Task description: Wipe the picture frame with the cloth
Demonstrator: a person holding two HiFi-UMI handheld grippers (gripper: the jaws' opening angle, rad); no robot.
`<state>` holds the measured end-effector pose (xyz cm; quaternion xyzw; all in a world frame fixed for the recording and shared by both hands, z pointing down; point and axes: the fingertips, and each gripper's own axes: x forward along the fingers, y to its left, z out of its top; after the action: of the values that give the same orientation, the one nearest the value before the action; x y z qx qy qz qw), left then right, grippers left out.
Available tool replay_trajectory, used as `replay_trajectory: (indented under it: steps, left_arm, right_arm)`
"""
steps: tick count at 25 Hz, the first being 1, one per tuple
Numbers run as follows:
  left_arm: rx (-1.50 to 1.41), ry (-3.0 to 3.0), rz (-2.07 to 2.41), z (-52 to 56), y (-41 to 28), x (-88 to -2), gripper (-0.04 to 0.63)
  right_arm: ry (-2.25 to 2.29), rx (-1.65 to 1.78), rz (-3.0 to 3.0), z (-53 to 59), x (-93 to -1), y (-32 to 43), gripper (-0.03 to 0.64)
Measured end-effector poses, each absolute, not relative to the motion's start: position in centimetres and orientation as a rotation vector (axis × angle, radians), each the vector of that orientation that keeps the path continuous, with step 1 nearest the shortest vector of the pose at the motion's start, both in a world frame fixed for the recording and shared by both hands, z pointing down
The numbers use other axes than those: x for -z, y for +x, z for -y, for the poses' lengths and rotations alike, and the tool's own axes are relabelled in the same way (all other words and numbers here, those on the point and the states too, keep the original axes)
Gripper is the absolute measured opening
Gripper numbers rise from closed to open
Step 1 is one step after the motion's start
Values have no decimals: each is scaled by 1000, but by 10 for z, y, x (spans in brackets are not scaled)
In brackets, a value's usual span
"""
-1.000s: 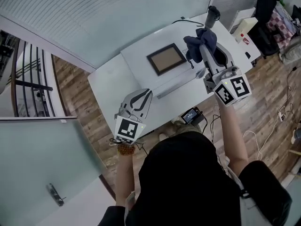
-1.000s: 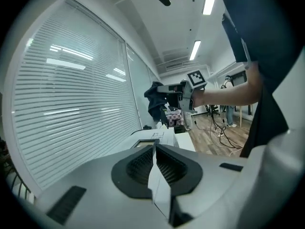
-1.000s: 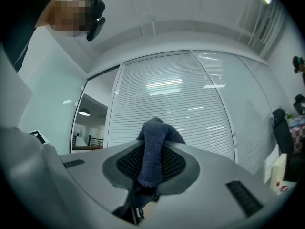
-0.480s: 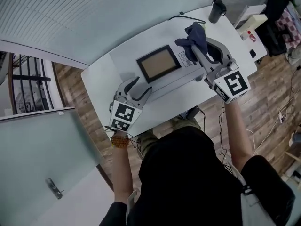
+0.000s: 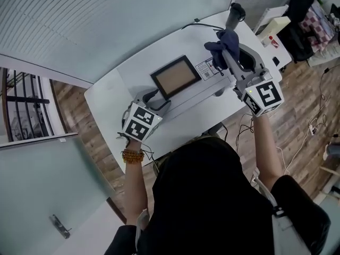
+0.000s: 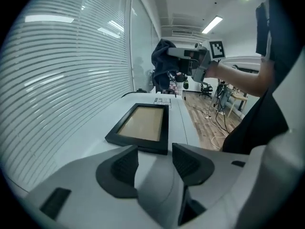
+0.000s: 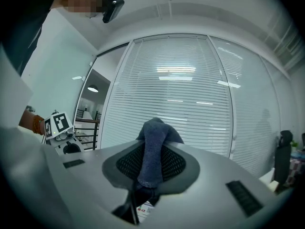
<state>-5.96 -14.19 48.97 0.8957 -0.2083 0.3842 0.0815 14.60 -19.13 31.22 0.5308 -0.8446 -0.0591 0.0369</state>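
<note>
Left tongs: your left tongs [image 6: 155,157] stand apart with nothing between the pads, and they have just been opening. You have them pointed down at the picture frame [image 6: 143,123], just short of its near corner.
Right tongs: your right tongs [image 7: 151,166] are clamped on the cloth [image 7: 155,137], a bunched dark blue wad that sticks out past the tips. You hold it in the air off the frame's right side.
Picture frame: black border, tan panel facing up. It lies flat on the white bench [image 5: 114,97], between your two tongs.
Printed label: a white label [image 5: 204,68] lies just beside the frame's right edge.
Tumbler: a dark tumbler [image 5: 234,12] stands well beyond the frame, at the bench's far end.
</note>
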Motion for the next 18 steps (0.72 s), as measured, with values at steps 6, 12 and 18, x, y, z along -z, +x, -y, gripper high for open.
replay_trajectory:
  steps: [6,12,18]
  left_arm:
    - [-1176,2710,504,159,-44,-490,201]
    - [-1237,2727,505,164,-47,-486,228]
    - [-1048,2812,567,177,-34,-472,370]
  right_arm:
    - [1568,267,2609,206,-303,132,52]
    - [1493,320,2582,212,-307,127,52]
    - [1542,241,2563,221,-317,144,52]
